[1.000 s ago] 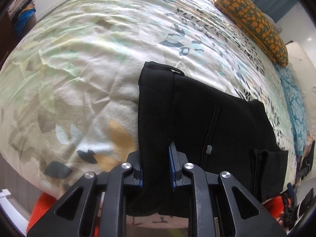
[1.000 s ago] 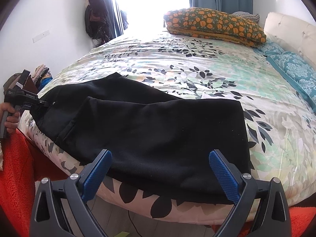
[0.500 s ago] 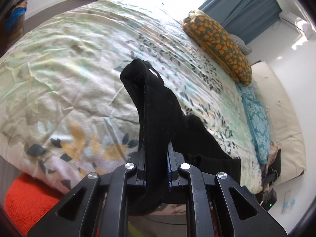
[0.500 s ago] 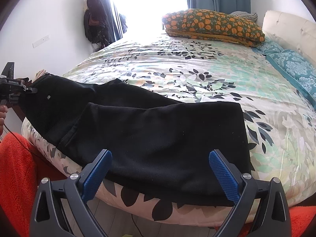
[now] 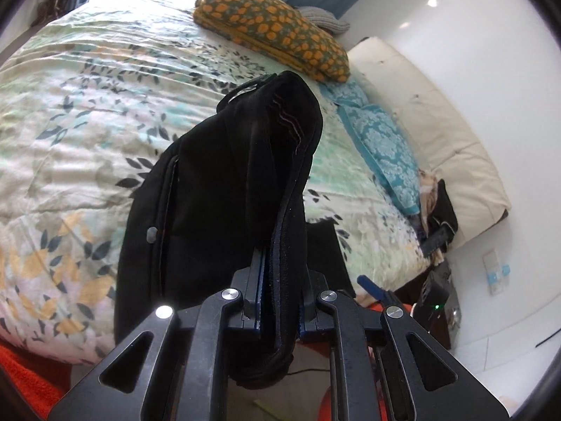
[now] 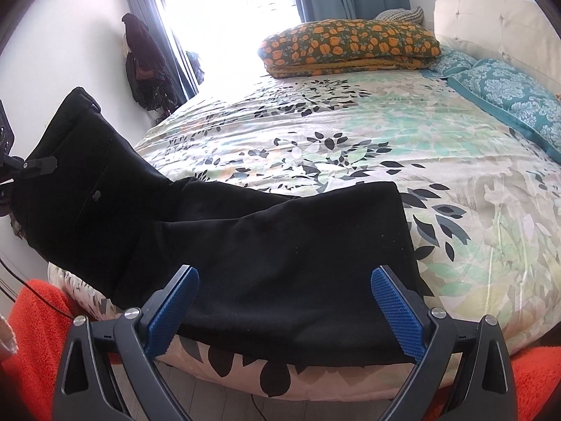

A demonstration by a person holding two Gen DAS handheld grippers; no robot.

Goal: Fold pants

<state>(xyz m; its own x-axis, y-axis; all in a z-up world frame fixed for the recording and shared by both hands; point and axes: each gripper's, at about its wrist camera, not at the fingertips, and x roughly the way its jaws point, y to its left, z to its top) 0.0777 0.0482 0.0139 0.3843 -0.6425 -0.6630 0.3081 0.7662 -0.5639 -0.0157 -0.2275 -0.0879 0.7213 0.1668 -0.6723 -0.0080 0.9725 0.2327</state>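
Black pants (image 6: pixel 280 245) lie along the near edge of the bed, legs folded together. My left gripper (image 5: pixel 278 280) is shut on the waistband end of the pants (image 5: pixel 224 182) and holds it lifted off the bed; the cloth hangs down over its fingers. In the right wrist view that raised end (image 6: pixel 80 168) stands up at the far left, with the left gripper (image 6: pixel 21 168) beside it. My right gripper (image 6: pixel 284 301) is open and empty, its blue pads either side of the leg end at the bed's near edge.
The bed has a floral duvet (image 6: pixel 350 133). An orange-patterned pillow (image 6: pixel 350 45) and teal pillows (image 6: pixel 508 84) lie at the head by a cream headboard (image 6: pixel 491 17). An orange rug (image 6: pixel 35 333) covers the floor by the bed. Clothes hang on the wall (image 6: pixel 143 63).
My left gripper has lifted the waistband end of the pants up off the bed and swung toward the bed's head end. The right gripper has stayed open, nearly in place.
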